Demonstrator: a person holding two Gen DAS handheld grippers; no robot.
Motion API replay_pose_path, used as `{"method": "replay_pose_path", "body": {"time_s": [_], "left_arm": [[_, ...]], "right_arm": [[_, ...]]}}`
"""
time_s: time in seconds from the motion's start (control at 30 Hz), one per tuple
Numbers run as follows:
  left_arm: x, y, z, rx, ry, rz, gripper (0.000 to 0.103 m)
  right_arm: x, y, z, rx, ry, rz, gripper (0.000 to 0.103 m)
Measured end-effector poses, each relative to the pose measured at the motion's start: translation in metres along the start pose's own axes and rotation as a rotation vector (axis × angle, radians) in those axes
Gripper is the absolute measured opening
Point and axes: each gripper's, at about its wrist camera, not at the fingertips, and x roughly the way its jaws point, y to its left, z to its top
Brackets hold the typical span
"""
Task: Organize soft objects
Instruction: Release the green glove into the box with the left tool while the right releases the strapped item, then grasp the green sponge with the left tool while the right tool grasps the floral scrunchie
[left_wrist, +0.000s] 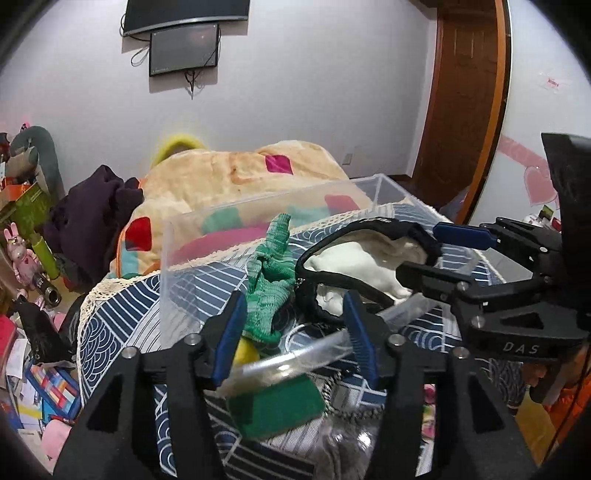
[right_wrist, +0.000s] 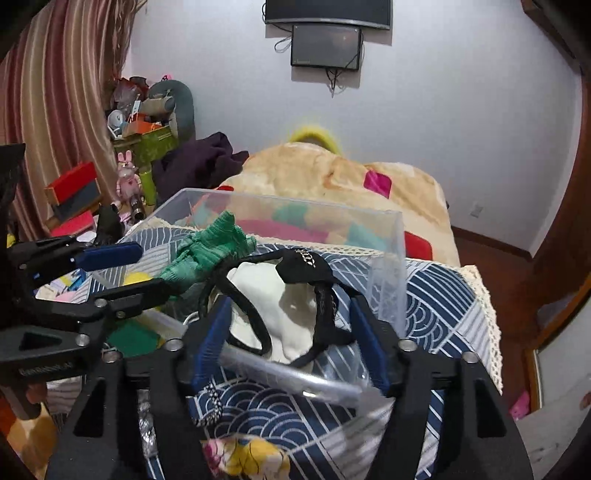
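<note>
The step in hand looks like filling the clear plastic storage box (left_wrist: 258, 206), which sits on a blue-and-white patterned cloth (left_wrist: 122, 317) covering what seems to be the foot of the bed, with soft things already lying inside it. Going left to right in the left wrist view: at about nine o'clock from the box's middle lies a green knitted sock (left_wrist: 271, 269), crumpled, its cuff pointing up toward twelve o'clock; under its lower end shows a bit of something yellow (left_wrist: 245, 350), too hidden to name. The left gripper (left_wrist: 291, 332) stands wide, its blue-padded fingers (left_wrist: 231, 332) either side of the sock's toe end at the near rim, holding nothing. Outside the box at six o'clock lies a flat green cloth pad (left_wrist: 277, 406). Toward three o'clock lies a cream-white soft garment (left_wrist: 365, 258) ringed by a black elastic strap (left_wrist: 369, 225). The right gripper (left_wrist: 424, 251) is spread wide about this strap's right end; in the right wrist view its fingers (right_wrist: 364, 339) flank the cream garment and strap without pinching. My judgement: the next move calls for either closing on the strap and tucking it below the rim, or fetching the green pad outside.
</note>
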Motion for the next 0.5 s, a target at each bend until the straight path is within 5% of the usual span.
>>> {"method": "replay_pose_path", "body": {"time_s": [0.37, 0.5], "left_arm": [[-0.052, -0.002, -0.012, -0.019, -0.087, 0.000, 0.079], [-0.055, -0.001, -0.026, -0.029, -0.066, -0.003, 0.079]], "right_arm": [[-0.049, 0.002, -0.003, 0.007, -0.118, -0.001, 0.084], [-0.059, 0.005, -0.011, 0.013, -0.141, -0.006, 0.089]]}}
